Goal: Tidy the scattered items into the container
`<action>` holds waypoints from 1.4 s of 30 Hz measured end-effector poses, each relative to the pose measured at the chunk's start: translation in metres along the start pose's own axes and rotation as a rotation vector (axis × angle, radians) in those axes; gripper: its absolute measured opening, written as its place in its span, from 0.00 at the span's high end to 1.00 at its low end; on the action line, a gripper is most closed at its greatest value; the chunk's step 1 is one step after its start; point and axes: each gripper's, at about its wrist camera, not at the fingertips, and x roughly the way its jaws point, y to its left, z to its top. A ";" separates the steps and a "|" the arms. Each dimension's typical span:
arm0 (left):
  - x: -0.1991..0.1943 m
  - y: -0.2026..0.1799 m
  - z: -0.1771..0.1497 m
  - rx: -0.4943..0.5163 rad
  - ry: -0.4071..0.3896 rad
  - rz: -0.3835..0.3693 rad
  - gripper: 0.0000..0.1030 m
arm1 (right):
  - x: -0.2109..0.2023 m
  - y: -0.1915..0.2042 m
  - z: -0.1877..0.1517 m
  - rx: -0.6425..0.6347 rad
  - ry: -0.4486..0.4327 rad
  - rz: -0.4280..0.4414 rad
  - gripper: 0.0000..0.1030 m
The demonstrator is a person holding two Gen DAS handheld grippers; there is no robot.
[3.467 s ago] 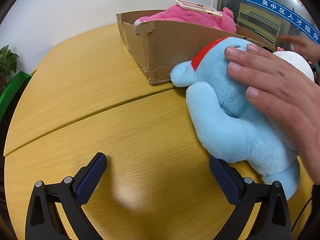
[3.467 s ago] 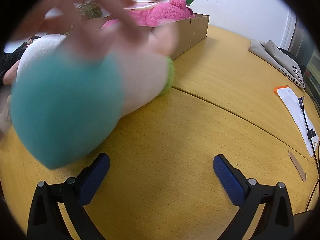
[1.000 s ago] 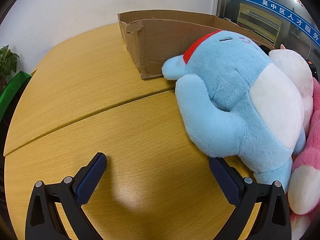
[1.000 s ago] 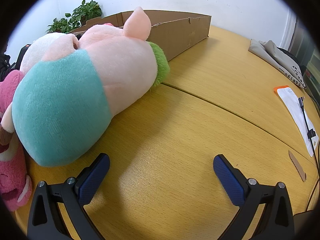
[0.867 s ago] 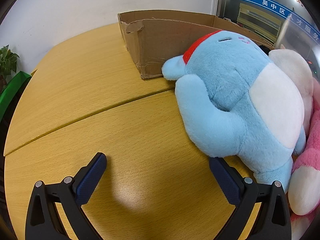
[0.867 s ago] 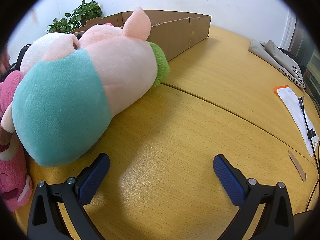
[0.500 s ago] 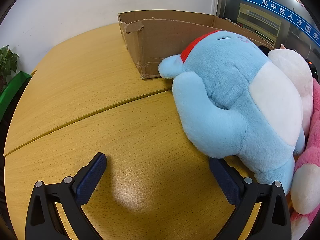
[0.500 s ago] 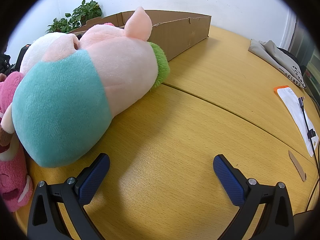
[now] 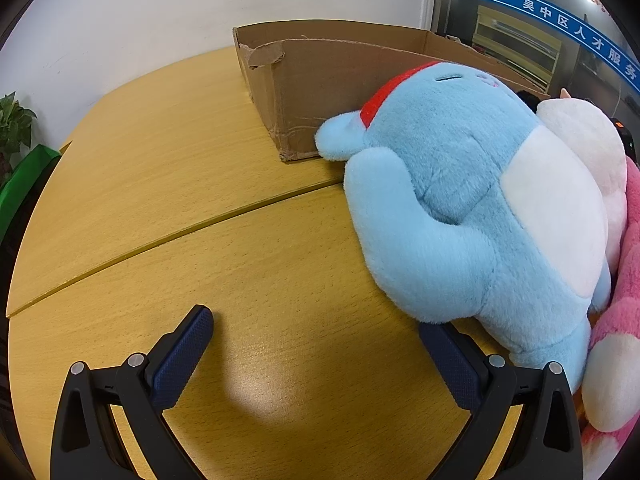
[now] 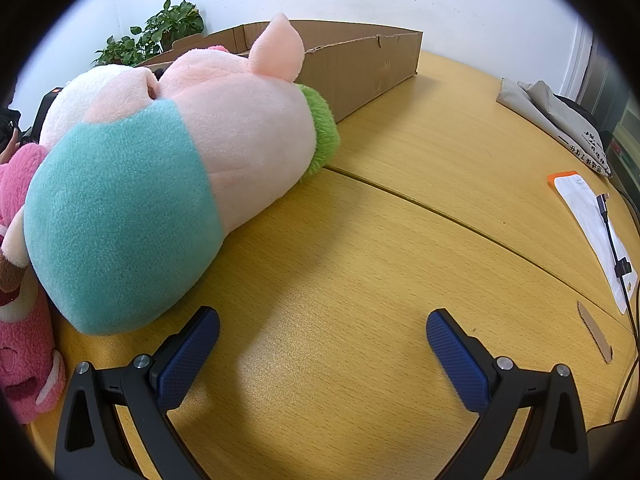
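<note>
- Left gripper (image 9: 316, 334): jaws spread wide, nothing between them, low over the table (image 9: 168, 208); right-hand pad at the lower edge of the blue plush (image 9: 460, 216), contact not certain.
- Right gripper (image 10: 322, 334): jaws likewise spread and empty, over bare tabletop just beside the pink-and-teal plush (image 10: 168, 184).
- Landmark: cardboard box (image 9: 332, 76), at the far side of the table, open at the top.
- Blue plush: on its side in front of the box, one ear touching the box's near corner; still outside.
- Pink-and-teal plush: in front of the box, green fringe next to the box wall; still outside.
- Bright pink plush (image 10: 22, 320): nearest of the pile, farthest out from the box, partly tucked under the other two.
- Risk: bulky, soft bodies; a pinch on loose fur likely to slip or let the toy sag and catch on the box rim.
- Risk: toys packed together; lifting one likely to drag or roll a neighbour toward the table edge.
- Risk: torn, light box wall; a push from a toy could shift the box.
- Obstruction: box wall to be cleared from above; inside hardly visible, free room not confirmed.
- Surroundings: white paper with cable (image 10: 596, 224) and grey bag (image 10: 556, 120), well right of the box; potted plant (image 10: 160, 36) behind it.
</note>
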 end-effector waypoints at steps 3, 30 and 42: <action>0.001 -0.004 0.000 -0.024 0.000 0.015 0.00 | 0.000 0.000 0.000 0.000 0.000 0.000 0.00; -0.189 -0.224 -0.067 -0.230 -0.300 0.139 0.00 | -0.186 0.181 -0.069 0.342 -0.424 -0.159 0.00; -0.178 -0.271 -0.065 -0.216 -0.278 0.066 0.00 | -0.175 0.245 -0.065 0.392 -0.307 -0.270 0.00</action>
